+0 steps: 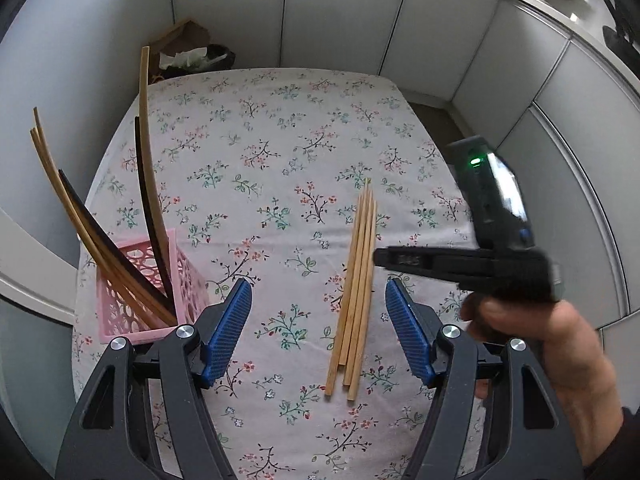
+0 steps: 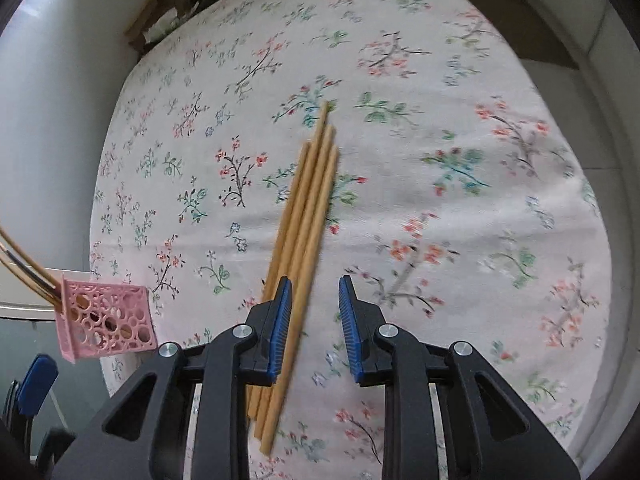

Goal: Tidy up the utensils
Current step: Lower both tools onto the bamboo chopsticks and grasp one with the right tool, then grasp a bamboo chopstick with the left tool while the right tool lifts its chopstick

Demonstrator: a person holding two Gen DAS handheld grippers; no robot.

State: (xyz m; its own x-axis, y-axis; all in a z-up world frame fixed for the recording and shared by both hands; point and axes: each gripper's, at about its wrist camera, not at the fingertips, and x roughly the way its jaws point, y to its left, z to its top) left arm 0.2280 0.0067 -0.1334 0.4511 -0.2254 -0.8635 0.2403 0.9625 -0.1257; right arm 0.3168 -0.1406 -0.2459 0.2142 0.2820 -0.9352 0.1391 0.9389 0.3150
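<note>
Several light wooden chopsticks [image 1: 356, 292] lie side by side on the floral tablecloth [image 1: 260, 152]; they also show in the right wrist view [image 2: 306, 232]. A pink perforated basket [image 1: 140, 300] at the table's left edge holds several light and dark chopsticks [image 1: 148, 184] standing at a slant; it also shows in the right wrist view [image 2: 106, 320]. My left gripper [image 1: 318, 332] is open and empty, above the table between basket and loose chopsticks. My right gripper [image 2: 314, 328] is open, hovering over the near ends of the loose chopsticks; it appears in the left wrist view [image 1: 472, 264].
The table stands against a grey wall on the left, with white cabinets [image 1: 460, 32] behind and to the right. A cardboard box with paper [image 1: 184, 48] sits beyond the far left corner. The left gripper's blue pad [image 2: 36, 384] shows low left in the right wrist view.
</note>
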